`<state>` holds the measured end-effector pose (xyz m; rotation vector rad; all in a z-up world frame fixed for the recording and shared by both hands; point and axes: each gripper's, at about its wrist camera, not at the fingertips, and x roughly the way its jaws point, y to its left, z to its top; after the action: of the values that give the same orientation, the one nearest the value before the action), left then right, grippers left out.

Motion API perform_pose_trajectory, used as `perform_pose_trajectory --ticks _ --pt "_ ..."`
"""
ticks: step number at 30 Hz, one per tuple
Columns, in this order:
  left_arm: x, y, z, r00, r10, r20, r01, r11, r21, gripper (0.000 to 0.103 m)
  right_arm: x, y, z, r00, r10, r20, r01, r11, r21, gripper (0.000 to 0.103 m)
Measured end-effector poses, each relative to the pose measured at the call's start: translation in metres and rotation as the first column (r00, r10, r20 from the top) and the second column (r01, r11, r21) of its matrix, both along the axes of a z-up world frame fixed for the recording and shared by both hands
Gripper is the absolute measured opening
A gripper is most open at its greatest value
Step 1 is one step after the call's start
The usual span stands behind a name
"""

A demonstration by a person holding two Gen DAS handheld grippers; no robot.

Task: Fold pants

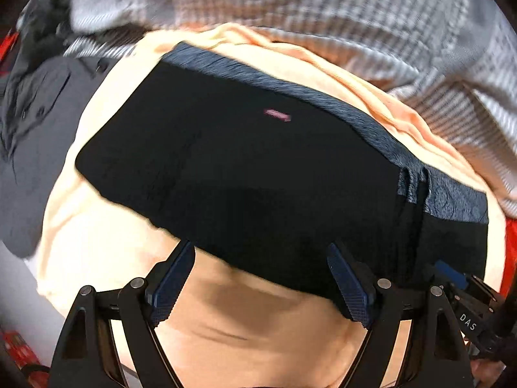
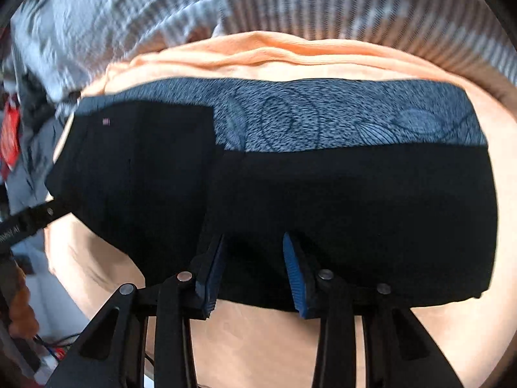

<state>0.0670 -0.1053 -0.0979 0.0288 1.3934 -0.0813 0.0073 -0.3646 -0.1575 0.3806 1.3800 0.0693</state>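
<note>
Currently listed: one pair of black pants, folded into a compact rectangular bundle, lying on a peach-orange cloth that covers the supporting surface; whether that surface is a bed or something else cannot be told. Along the far long edge of the bundle runs a blue-grey patterned band, printed with fine leaf-like lines, clearest in the right wrist view. A small pink label sits on the black fabric near that band. Beyond the far edge of the orange cloth lies a grey-and-white striped fabric, blurred in both views. At the cloth's left edge, in the left wrist view, lies a dark grey garment with buttons. Red items show at the far left margin, too blurred to identify. Left gripper: fingers spread wide, blue-padded, tips at the near edge of the pants, nothing between them; the right-hand finger overlaps the black fabric's edge, contact uncertain. Right gripper: fingers parted moderately, blue pads facing each other, tips over the near edge of the pants, with black fabric seen in the gap; whether they pinch it cannot be told. Part of the right gripper also appears at the lower right of the left wrist view, just beside the near right corner of the bundle.
</note>
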Motion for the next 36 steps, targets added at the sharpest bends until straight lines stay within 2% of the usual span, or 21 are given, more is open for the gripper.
perform_pose_trajectory --ticks 3,7,9,11,13,15,18,22,24,28,31,33,35,36 --pt "-0.005 0.019 0.003 0.999 0.045 0.014 -0.045 0.999 -0.029 0.085 0.003 0.012 0.010 1.000 0.025 -0.008 -0.024 0.998 0.058 0.041" --pt "-0.004 0.044 0.005 0.994 0.104 0.025 -0.102 0.993 -0.067 0.085 0.015 0.009 0.021 0.999 -0.009 0.054 0.006 0.999 0.043 0.041" --pt "0.000 0.058 0.003 0.989 0.148 0.022 -0.145 0.984 -0.104 0.085 0.023 0.005 0.008 0.998 -0.055 0.004 0.055 0.995 0.079 0.041" --pt "0.003 0.072 0.001 0.981 0.193 0.014 -0.188 0.970 -0.154 0.085 0.024 -0.004 -0.022 0.990 -0.098 -0.097 0.110 0.986 0.125 0.040" --pt "0.006 0.084 -0.003 0.973 0.231 -0.001 -0.226 0.951 -0.212 0.085 0.016 -0.010 -0.021 0.988 -0.140 -0.060 0.148 0.976 0.160 0.040" --pt "0.010 0.098 -0.012 0.962 0.269 -0.035 -0.266 0.911 -0.316 0.085 0.012 -0.009 -0.019 0.993 -0.105 -0.046 0.110 0.983 0.147 0.040" --pt "0.016 0.110 -0.028 0.951 0.299 -0.077 -0.304 0.861 -0.408 0.085 0.011 -0.002 -0.019 0.998 -0.052 -0.031 0.055 0.992 0.110 0.040" --pt "0.024 0.120 -0.048 0.936 0.336 -0.110 -0.345 0.802 -0.488 0.085 0.010 0.002 -0.016 0.998 -0.044 -0.033 0.047 0.995 0.093 0.040" --pt "0.028 0.123 -0.050 0.933 0.345 -0.101 -0.347 0.786 -0.511 0.085 0.007 0.000 -0.017 0.999 -0.042 -0.030 0.044 0.995 0.091 0.040" --pt "0.041 0.120 -0.045 0.936 0.342 -0.079 -0.326 0.765 -0.555 0.085 0.018 0.007 -0.019 0.999 -0.036 -0.031 0.039 0.995 0.091 0.041" --pt "0.044 0.116 -0.039 0.947 0.318 -0.031 -0.280 0.778 -0.562 0.085 0.019 0.006 -0.019 0.999 -0.035 -0.031 0.038 0.995 0.093 0.041" --pt "0.046 0.116 -0.049 0.948 0.316 -0.041 -0.287 0.794 -0.535 0.085 0.018 0.006 -0.019 0.999 -0.032 -0.029 0.035 0.995 0.088 0.041" --pt "0.046 0.120 -0.053 0.941 0.335 -0.038 -0.301 0.787 -0.539 0.085 0.017 0.007 -0.018 0.999 -0.025 -0.024 0.027 0.996 0.082 0.041" --pt "0.047 0.118 -0.051 0.938 0.345 -0.031 -0.308 0.791 -0.529 0.085 0.017 0.008 -0.018 1.000 -0.022 -0.020 0.023 0.997 0.080 0.042"
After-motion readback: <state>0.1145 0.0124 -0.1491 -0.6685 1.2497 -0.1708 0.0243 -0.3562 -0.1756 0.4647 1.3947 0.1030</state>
